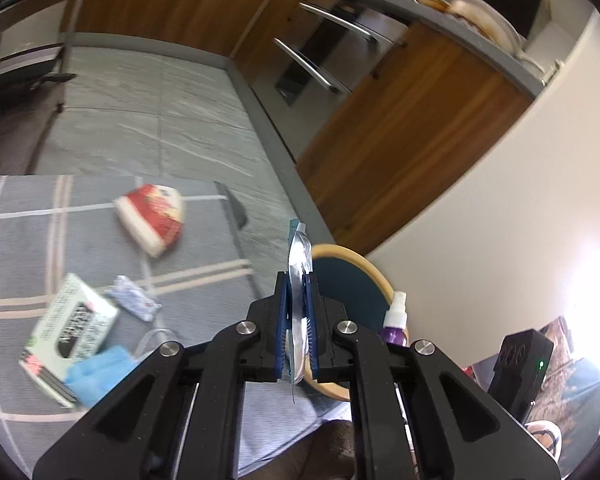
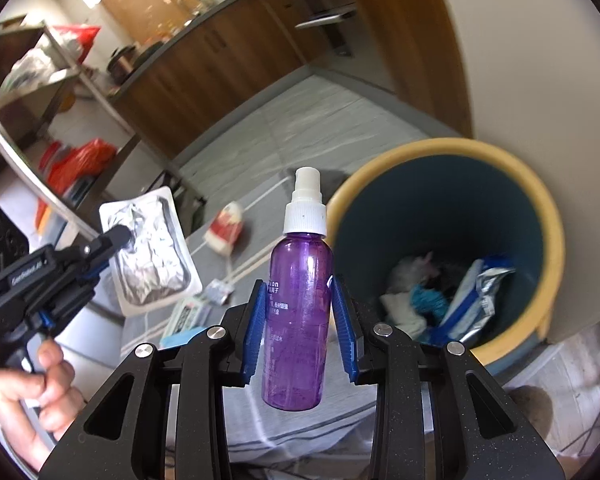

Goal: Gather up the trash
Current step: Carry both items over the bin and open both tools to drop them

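Note:
My left gripper [image 1: 298, 284] is shut on a flat silver foil pouch [image 1: 299, 264], held edge-on in the air; the pouch shows flat in the right wrist view [image 2: 150, 252]. My right gripper [image 2: 298, 284] is shut on a purple spray bottle [image 2: 298, 312] with a white pump top, upright, just left of the bin. The bottle also shows in the left wrist view [image 1: 395, 326]. The round bin [image 2: 548, 216] has a yellow rim and a teal inside and holds several wrappers and cloths. Its rim shows behind the left gripper [image 1: 376, 272].
On the grey checked mat [image 1: 20, 240] lie a red and white packet [image 1: 154, 216], a white box with black print [image 1: 74, 328], a small crumpled wrapper [image 1: 134, 298] and a blue cloth [image 1: 100, 372]. Wooden cabinets [image 1: 400, 128] and a white wall [image 1: 500, 220] stand behind the bin.

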A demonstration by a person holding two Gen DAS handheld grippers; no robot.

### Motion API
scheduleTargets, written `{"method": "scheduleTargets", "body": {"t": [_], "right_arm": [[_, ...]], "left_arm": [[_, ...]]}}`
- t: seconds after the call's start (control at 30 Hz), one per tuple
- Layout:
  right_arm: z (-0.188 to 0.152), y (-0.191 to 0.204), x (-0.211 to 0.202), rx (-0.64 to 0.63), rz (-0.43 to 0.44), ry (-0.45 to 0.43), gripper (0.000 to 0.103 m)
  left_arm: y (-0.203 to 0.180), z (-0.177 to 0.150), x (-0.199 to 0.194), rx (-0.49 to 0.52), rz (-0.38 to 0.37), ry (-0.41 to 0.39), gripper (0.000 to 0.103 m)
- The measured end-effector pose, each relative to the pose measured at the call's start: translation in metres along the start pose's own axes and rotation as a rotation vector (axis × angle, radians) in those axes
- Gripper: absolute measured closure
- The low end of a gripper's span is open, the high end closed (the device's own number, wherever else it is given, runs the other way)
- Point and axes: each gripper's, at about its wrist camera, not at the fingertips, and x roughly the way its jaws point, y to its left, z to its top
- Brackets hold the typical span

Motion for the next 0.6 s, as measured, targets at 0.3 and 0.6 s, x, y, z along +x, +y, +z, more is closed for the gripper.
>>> {"method": "scheduleTargets", "body": {"t": [0.3,0.6], "right_arm": [[0.012,-0.048,-0.011,0.106,-0.047,-0.052,0.068],[0.015,-0.064,0.0,0.123,-0.093,-0.047,0.068]], "left_arm": [[-0.052,-0.011,0.055,0.069,-0.03,0.069,0.095],[-0.081,-0.032,0.111,0.132,0.002,0.146,0.095]]}}
